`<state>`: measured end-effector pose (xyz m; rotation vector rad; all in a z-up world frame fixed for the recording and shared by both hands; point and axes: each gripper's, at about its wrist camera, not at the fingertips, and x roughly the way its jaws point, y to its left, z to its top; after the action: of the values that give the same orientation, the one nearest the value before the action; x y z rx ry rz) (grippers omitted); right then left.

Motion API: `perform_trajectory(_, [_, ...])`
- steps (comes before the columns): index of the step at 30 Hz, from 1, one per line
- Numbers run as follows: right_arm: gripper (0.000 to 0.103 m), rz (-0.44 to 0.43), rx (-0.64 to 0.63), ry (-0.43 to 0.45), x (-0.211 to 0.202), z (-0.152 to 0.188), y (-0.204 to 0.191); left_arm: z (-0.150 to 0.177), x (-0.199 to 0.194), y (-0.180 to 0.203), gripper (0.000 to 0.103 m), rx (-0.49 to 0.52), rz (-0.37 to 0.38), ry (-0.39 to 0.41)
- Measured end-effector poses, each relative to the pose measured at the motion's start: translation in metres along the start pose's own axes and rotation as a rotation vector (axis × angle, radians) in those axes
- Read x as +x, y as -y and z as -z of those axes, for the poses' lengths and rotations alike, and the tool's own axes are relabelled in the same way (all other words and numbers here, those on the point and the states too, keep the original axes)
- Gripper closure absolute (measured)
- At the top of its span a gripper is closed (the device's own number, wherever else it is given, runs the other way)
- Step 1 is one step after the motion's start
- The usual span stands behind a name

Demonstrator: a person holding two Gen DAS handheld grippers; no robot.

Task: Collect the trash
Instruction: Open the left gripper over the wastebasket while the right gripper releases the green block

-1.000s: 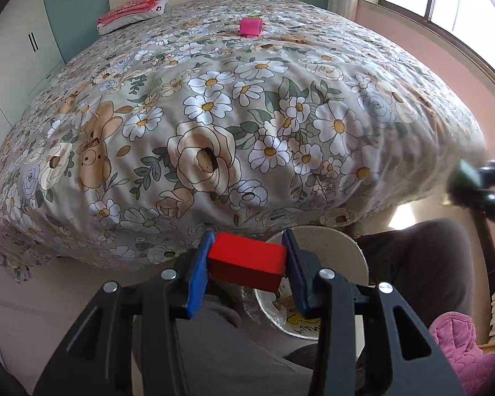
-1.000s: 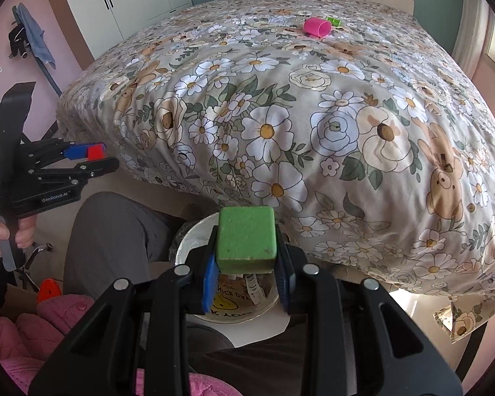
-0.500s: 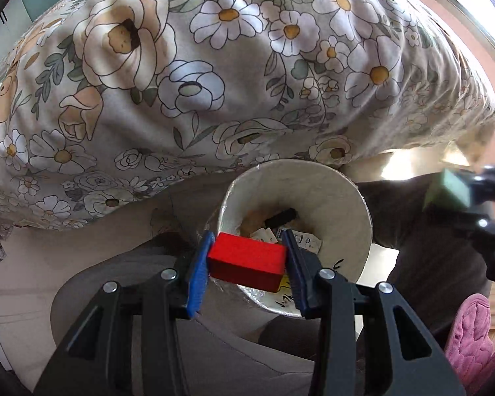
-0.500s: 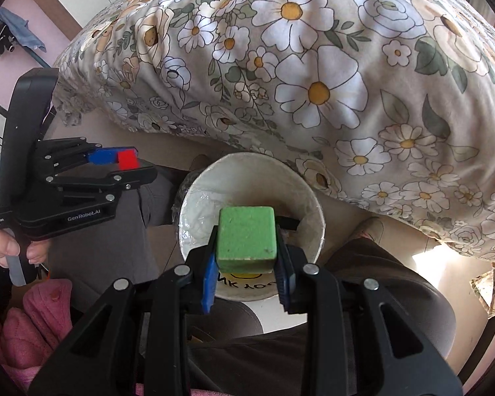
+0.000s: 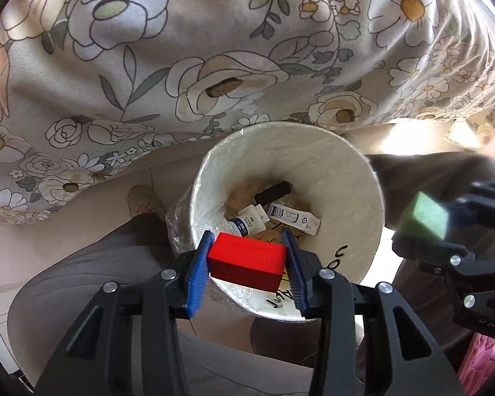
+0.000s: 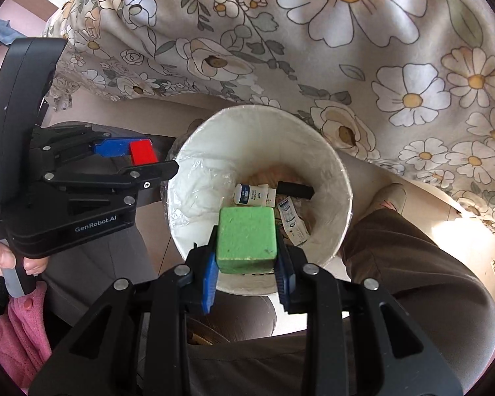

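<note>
My left gripper (image 5: 246,262) is shut on a red block (image 5: 247,265) and holds it over the near rim of a white trash bin (image 5: 346,178) lined with clear plastic. My right gripper (image 6: 246,257) is shut on a green block (image 6: 246,239) over the bin's near rim (image 6: 333,165). The bin holds a black tube, a small white bottle (image 6: 249,194) and paper wrappers (image 5: 293,219). Each gripper shows in the other's view: the left with the red block (image 6: 142,151), the right with the green block (image 5: 424,216).
The floral bedspread (image 5: 148,66) hangs down just behind the bin. My legs in grey trousers (image 6: 412,264) flank the bin on both sides. A pink slipper (image 6: 19,330) is at the lower left. My hand (image 6: 3,260) grips the left handle.
Both grippers have tilted down and moved in over the bin, each still holding its block. The bed top has dropped out of view and the bin's contents show larger.
</note>
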<state>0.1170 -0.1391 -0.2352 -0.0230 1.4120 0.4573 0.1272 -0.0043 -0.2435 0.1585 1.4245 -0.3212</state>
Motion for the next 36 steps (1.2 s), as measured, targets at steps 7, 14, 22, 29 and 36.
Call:
perform_trajectory(7, [0.072,-0.001,0.031,-0.054,0.032,-0.005,0.007,-0.009,0.028,0.0,0.059,-0.026,0.022,-0.062])
perform_trajectory(14, [0.072,-0.003,0.077,-0.126,0.068,-0.011,0.015,-0.016,0.06,0.002,0.059,-0.056,0.041,-0.131])
perform_trajectory(22, [0.072,-0.004,0.142,-0.198,0.102,-0.016,0.03,-0.017,0.093,-0.003,0.059,-0.087,0.064,-0.211])
perform_trajectory(29, [0.072,0.007,0.145,-0.254,0.124,-0.016,0.034,-0.019,0.113,-0.007,0.059,-0.105,0.069,-0.265])
perform_trajectory(36, [0.072,0.015,0.145,-0.293,0.138,-0.015,0.037,-0.021,0.133,-0.01,0.058,-0.143,0.108,-0.325])
